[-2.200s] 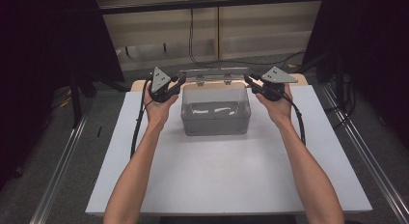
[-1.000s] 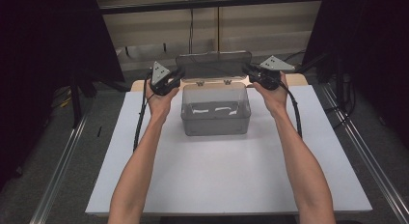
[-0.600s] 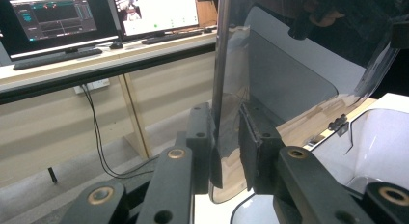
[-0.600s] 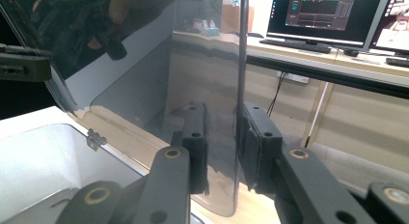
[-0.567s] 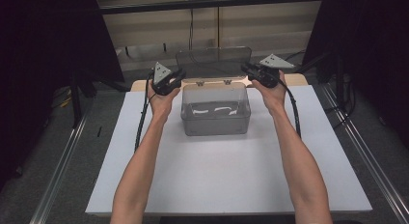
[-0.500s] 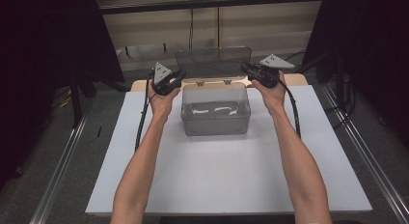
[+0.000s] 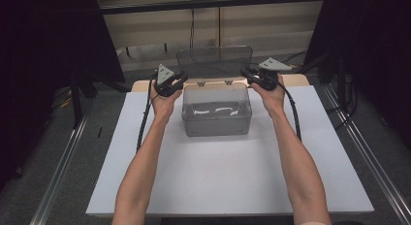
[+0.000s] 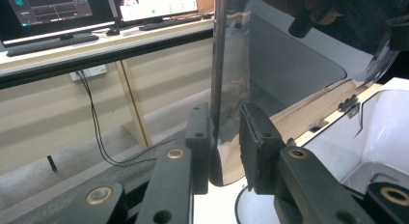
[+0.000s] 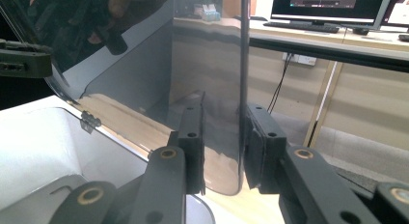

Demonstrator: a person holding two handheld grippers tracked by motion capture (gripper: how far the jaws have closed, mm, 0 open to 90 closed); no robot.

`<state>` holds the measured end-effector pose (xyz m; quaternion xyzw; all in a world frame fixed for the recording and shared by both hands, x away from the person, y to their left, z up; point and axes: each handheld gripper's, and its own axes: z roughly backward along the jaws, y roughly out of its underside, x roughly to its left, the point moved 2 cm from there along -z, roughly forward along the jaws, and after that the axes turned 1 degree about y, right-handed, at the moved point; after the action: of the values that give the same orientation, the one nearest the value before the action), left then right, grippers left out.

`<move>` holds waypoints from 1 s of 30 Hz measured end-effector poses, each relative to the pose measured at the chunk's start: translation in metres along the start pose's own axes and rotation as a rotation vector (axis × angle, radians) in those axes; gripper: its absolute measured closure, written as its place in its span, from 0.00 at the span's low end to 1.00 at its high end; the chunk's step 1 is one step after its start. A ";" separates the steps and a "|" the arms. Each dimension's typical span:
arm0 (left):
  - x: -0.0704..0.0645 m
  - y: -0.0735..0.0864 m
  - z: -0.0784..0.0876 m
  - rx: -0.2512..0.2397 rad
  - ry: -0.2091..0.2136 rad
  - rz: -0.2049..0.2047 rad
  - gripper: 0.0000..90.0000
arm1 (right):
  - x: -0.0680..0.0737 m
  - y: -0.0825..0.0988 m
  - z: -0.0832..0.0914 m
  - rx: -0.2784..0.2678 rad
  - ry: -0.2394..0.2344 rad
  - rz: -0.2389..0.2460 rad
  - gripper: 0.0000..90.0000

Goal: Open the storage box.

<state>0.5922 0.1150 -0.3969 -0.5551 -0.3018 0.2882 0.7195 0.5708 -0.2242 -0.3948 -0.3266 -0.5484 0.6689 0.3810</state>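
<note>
A clear plastic box (image 7: 216, 122) stands on the white table top (image 7: 218, 176), with something white (image 7: 215, 110) lying inside. Its hinged lid (image 7: 214, 61) is raised nearly upright at the back. My left gripper (image 7: 180, 80) is at the lid's left edge and my right gripper (image 7: 246, 74) at its right edge. In the left gripper view the lid (image 8: 289, 64) passes between the jaws of my left gripper (image 8: 224, 137), against one pad with a gap to the other. In the right gripper view the lid (image 9: 144, 55) runs between the jaws of my right gripper (image 9: 224, 137), which stand apart around it.
A wooden bench with monitors (image 8: 53, 7) and a keyboard runs behind the table. Metal rails (image 7: 63, 167) flank the white table top on both sides. Cables (image 7: 143, 118) trail from each gripper along the forearms.
The lid has swung up from lying low over the box to standing nearly upright. Both grippers rose and moved back with its edges.
</note>
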 end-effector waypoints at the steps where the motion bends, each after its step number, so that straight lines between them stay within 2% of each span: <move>1: 0.001 0.001 -0.001 0.004 -0.007 -0.005 0.85 | -0.001 0.001 -0.001 0.001 0.002 -0.002 0.80; 3: 0.001 0.004 -0.002 0.023 -0.006 -0.012 0.86 | -0.001 0.003 -0.002 0.001 0.002 -0.013 0.80; 5: 0.001 0.006 -0.003 0.020 -0.006 0.004 0.86 | -0.002 0.004 -0.002 0.006 0.002 -0.014 0.81; 6: 0.002 0.007 -0.003 0.022 -0.008 -0.005 0.86 | -0.002 0.004 -0.002 0.004 -0.001 -0.019 0.81; 13: 0.003 0.009 -0.006 0.023 -0.019 0.007 0.89 | -0.003 0.007 -0.005 0.016 0.015 -0.029 0.83; 16: 0.004 0.010 -0.006 0.021 -0.021 0.017 0.89 | -0.003 0.008 -0.007 0.017 0.016 -0.049 0.83; 22: 0.004 0.011 -0.007 0.024 -0.024 0.031 0.89 | -0.003 0.007 -0.008 0.020 0.026 -0.043 0.83; 24: 0.003 0.011 -0.008 0.034 -0.038 0.016 0.89 | -0.003 0.007 -0.008 0.023 0.028 -0.047 0.84; 26: 0.003 0.011 -0.009 0.028 -0.040 0.032 0.89 | -0.004 0.007 -0.009 0.023 0.030 -0.044 0.84; 30: 0.004 0.011 -0.010 0.032 -0.036 0.036 0.89 | -0.005 0.007 -0.011 0.028 0.032 -0.064 0.84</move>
<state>0.6016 0.1146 -0.4090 -0.5438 -0.3001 0.3157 0.7174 0.5819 -0.2238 -0.4034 -0.3144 -0.5431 0.6585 0.4154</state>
